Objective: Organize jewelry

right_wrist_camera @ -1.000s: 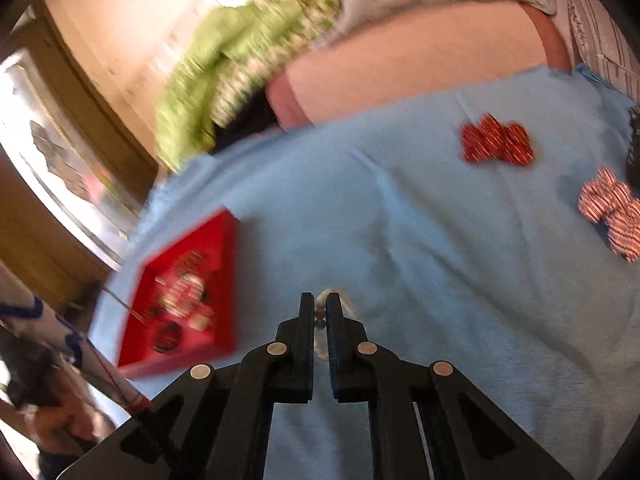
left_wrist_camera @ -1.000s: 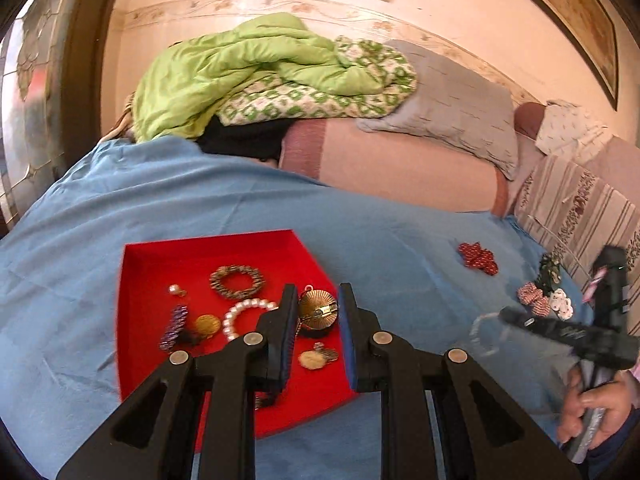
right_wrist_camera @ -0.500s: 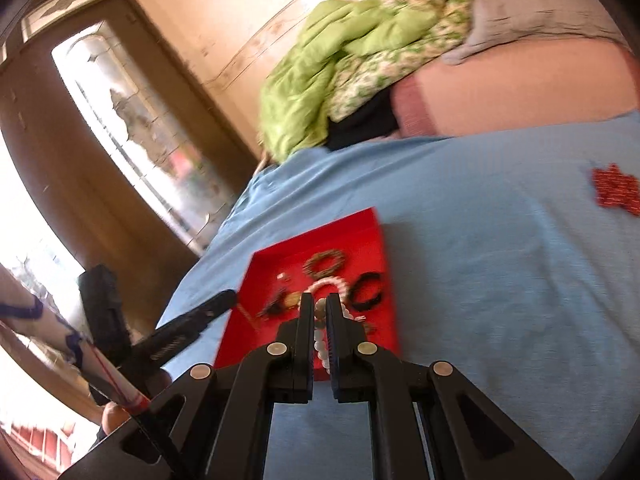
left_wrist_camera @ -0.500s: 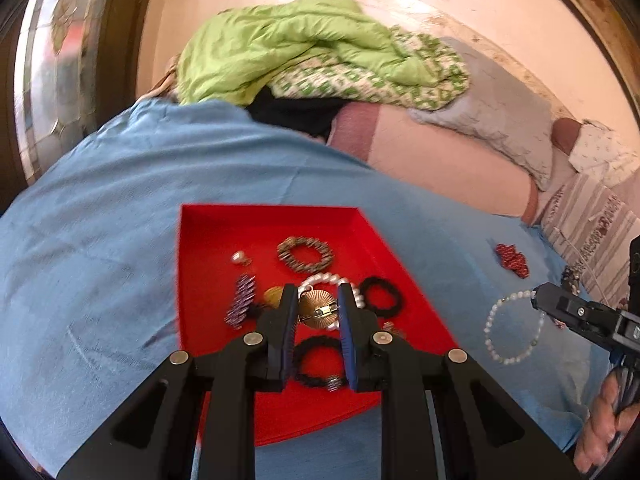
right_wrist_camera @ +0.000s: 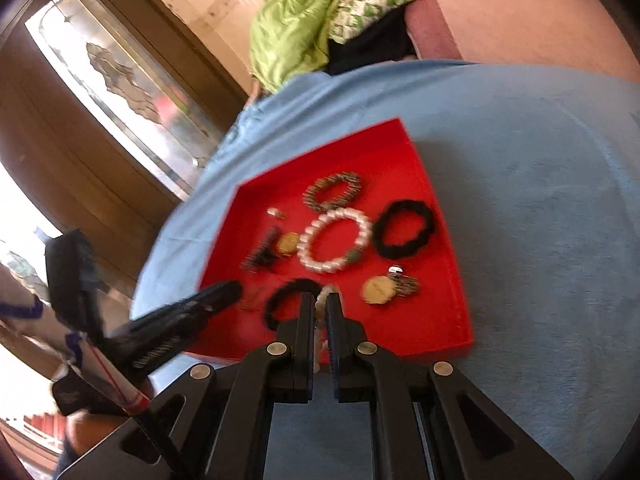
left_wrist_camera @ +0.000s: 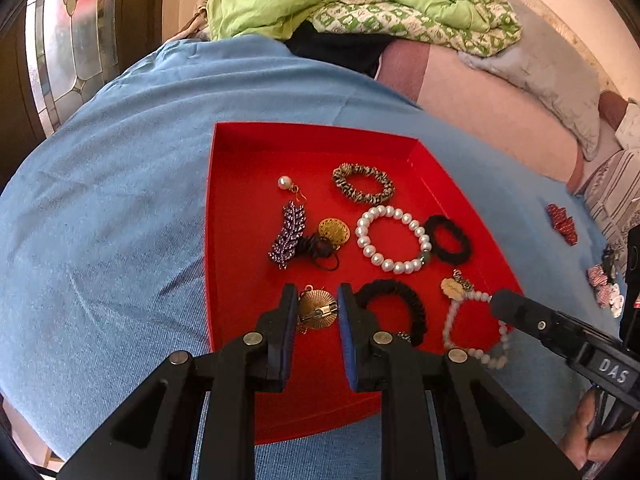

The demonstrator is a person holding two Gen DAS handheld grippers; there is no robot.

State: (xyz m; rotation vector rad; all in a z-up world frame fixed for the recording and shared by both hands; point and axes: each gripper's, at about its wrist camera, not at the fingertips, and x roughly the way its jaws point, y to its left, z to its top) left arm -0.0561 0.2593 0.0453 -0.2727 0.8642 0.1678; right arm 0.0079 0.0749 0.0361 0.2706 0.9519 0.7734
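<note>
The left hand-held gripper (left_wrist_camera: 318, 312) pinches a round gold fan-shaped brooch (left_wrist_camera: 317, 312) low over the shallow red cardboard tray (left_wrist_camera: 240, 280), which rests on the blue bedsheet (left_wrist_camera: 100, 220). The right hand-held gripper (right_wrist_camera: 319, 312), lettered "DAS" in white on its black side, is pressed together on a pale beaded bracelet (left_wrist_camera: 454, 320) hanging at the tray's right edge. Inside the tray lie a white pearl bracelet (left_wrist_camera: 394, 240), two black scrunchies (left_wrist_camera: 448, 240) and a leopard-print scrunchie (left_wrist_camera: 363, 184).
</note>
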